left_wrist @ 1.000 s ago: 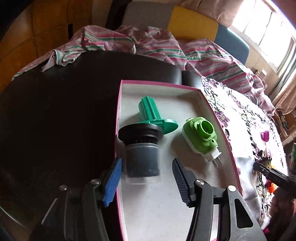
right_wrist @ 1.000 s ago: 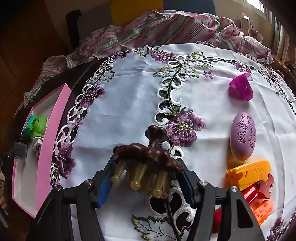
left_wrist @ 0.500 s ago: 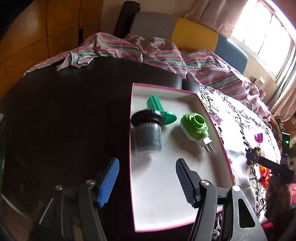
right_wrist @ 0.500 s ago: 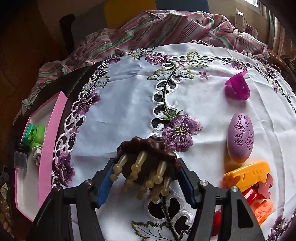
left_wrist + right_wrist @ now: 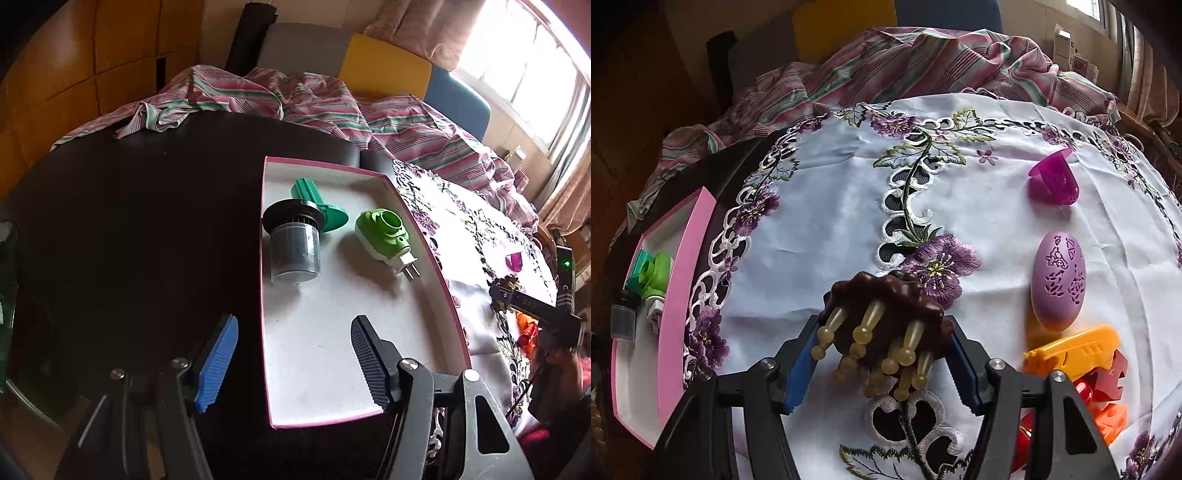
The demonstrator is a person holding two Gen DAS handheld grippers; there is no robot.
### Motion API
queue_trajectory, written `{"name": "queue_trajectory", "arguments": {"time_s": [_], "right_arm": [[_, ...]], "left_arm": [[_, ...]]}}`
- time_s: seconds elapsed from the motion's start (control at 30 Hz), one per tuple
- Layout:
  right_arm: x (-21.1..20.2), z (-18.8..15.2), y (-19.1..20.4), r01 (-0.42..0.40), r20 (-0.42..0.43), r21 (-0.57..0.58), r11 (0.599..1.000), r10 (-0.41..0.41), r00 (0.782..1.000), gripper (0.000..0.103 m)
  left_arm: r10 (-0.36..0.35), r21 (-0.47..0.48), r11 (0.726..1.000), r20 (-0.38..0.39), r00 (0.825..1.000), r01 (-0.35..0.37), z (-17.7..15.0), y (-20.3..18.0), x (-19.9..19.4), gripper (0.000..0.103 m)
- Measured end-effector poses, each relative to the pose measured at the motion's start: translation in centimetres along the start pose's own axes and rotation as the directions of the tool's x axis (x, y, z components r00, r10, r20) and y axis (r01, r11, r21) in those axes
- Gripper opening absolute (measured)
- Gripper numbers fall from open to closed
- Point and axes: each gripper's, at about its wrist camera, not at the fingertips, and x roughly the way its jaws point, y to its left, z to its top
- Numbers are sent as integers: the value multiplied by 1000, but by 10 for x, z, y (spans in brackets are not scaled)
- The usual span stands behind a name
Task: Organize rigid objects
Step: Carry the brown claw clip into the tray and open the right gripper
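Note:
A pink-rimmed white box (image 5: 424, 236) lies on the dark table and holds a grey jar with a black lid (image 5: 293, 243), a teal plastic piece (image 5: 321, 203) and a green plug-in device (image 5: 386, 232). My left gripper (image 5: 291, 360) is open and empty, raised over the box's near left edge. My right gripper (image 5: 882, 363) is shut on a dark brown massager with amber prongs (image 5: 886, 317), held above the embroidered cloth (image 5: 831, 192). The box also shows at the left in the right wrist view (image 5: 687, 266).
On the cloth to the right lie a purple egg-shaped object (image 5: 1058, 280), a magenta cup-like piece (image 5: 1052, 181) and orange and red plastic toys (image 5: 1078, 354). Striped fabric (image 5: 314, 99) is heaped at the table's far side. The right gripper also shows at the right of the left wrist view (image 5: 535, 310).
My left gripper has pulled back and up from the grey jar, which stays in the box. My right gripper has lifted and tilted the massager, prongs now facing the camera.

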Motion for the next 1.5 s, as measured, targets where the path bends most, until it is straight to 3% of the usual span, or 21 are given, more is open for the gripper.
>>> {"name": "queue_trajectory", "arguments": {"time_s": [0.23, 0.5, 0.73, 0.9, 0.97, 1.2, 1.5], "right_arm": [[-18, 2, 19, 10, 60, -46, 999, -7, 998, 64], [-48, 7, 97, -134, 97, -221, 966, 159, 982, 64], [-45, -7, 191, -290, -19, -418, 861, 310, 950, 64], [-15, -18, 240, -307, -128, -506, 806, 282, 951, 64], [0, -18, 248, -300, -152, -510, 806, 259, 954, 64], [22, 0, 260, -219, -98, -501, 837, 197, 976, 64], [24, 11, 259, -256, -109, -464, 848, 232, 967, 66]], "left_arm": [[11, -12, 1000, 9, 1000, -11, -4, 6, -7, 65], [26, -17, 1000, 43, 999, -25, -1, 11, -19, 65], [44, -13, 999, 64, 997, -44, 2, 17, -28, 65], [53, -20, 998, 78, 996, -52, 4, 22, -34, 65], [54, -24, 998, 79, 995, -53, 4, 24, -35, 65], [50, -32, 998, 69, 996, -48, 3, 28, -33, 65], [48, -42, 998, 56, 997, -46, 2, 28, -30, 65]]}}
